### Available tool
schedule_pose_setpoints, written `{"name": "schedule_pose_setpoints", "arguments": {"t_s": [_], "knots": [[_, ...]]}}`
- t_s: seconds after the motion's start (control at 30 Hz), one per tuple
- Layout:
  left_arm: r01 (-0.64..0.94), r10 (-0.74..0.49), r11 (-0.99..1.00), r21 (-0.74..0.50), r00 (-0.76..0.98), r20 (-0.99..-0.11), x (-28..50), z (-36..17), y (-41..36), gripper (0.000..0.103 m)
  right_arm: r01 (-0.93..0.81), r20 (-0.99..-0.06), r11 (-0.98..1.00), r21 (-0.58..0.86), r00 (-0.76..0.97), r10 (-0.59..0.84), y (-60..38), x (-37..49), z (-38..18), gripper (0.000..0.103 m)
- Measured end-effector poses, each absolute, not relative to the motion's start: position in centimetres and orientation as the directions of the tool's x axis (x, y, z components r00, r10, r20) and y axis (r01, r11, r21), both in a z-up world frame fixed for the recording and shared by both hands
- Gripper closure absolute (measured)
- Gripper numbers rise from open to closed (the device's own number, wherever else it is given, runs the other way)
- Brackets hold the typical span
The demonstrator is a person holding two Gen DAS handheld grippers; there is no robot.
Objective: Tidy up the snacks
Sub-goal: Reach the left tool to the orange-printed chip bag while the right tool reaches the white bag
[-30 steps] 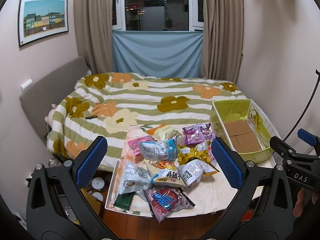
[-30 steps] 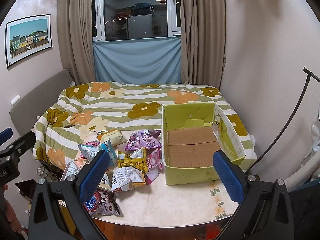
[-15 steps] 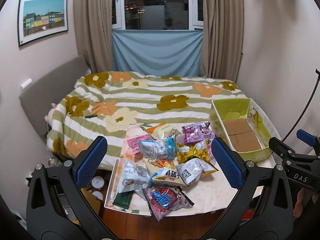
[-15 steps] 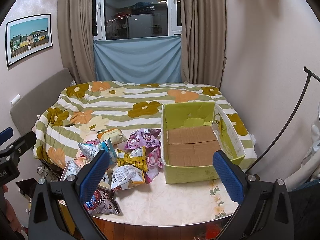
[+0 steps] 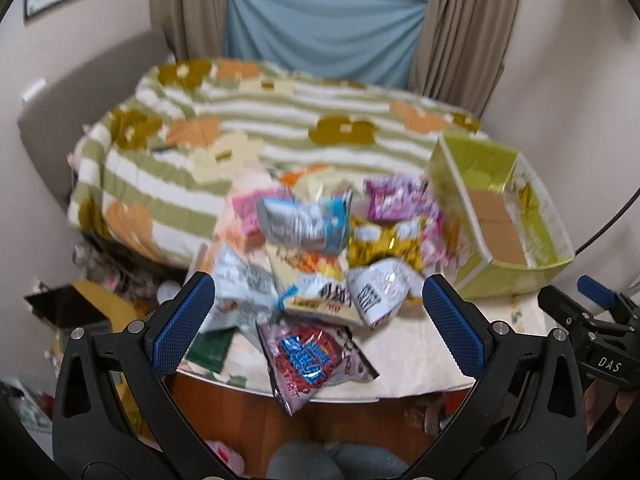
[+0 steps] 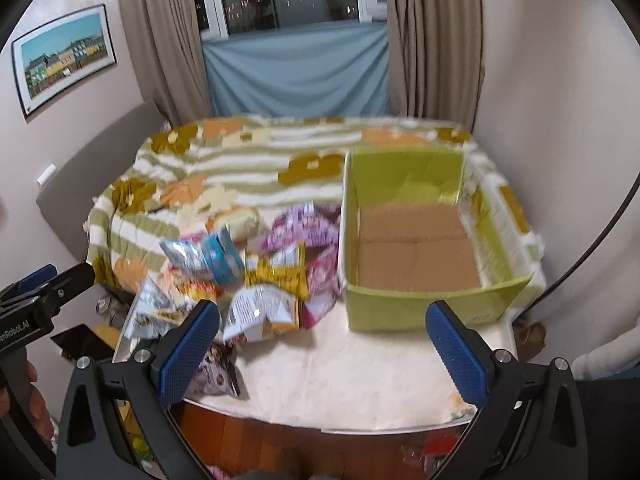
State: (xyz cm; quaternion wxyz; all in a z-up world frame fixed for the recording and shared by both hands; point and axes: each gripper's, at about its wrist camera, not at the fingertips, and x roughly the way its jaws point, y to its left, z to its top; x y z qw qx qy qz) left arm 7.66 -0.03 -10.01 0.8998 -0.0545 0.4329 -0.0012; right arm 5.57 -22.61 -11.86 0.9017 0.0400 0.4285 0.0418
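A pile of several snack bags (image 5: 320, 256) lies on the white table (image 5: 404, 364), among them a red and blue bag (image 5: 310, 360) at the near edge, a light blue bag (image 5: 308, 224) and a yellow bag (image 5: 384, 246). An open, empty green cardboard box (image 5: 504, 276) stands to their right. My left gripper (image 5: 316, 312) is open and empty, held above the near side of the pile. In the right wrist view the pile (image 6: 256, 280) lies left of the box (image 6: 416, 308). My right gripper (image 6: 320, 340) is open and empty, above the bare table (image 6: 340, 376) in front of the box.
A bed with a striped flower blanket (image 6: 248, 164) lies behind the table. Walls stand close on the right (image 6: 560, 120). Clutter (image 5: 76, 308) lies on the floor left of the table. The right gripper shows at the right edge of the left wrist view (image 5: 592, 332).
Both grippers have moved forward and tilted down toward the table; the snacks and box look larger and blurred. Both stay open and empty.
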Motion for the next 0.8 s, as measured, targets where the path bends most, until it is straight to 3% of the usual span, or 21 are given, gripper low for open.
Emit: {"name": "schedule_pose_setpoints", "arguments": {"t_s": [0.2, 0.57, 0.8], "knots": [[-0.056, -0.083, 0.99, -0.132, 0.526, -0.846, 11.6, -15.4, 0.6, 0.0, -0.025, -0.834, 0.975, 0.22, 0.514, 0.201, -22.4, 8.6, -17.1, 0.0], [0.016, -0.146, 0.988, -0.151, 0.387, -0.911, 18.0, -23.0, 0.1, 0.001, 0.158, -0.843, 0.883, 0.441, 0.41, 0.348, -21.8, 13.3, -24.4, 0.0], [0.061, -0.155, 0.988, -0.143, 0.311, -0.938, 19.9, -25.8, 0.1, 0.017, 0.281, -0.826, 0.796, 0.536, 0.369, 0.426, -21.3, 15.0, -27.4, 0.0]]}}
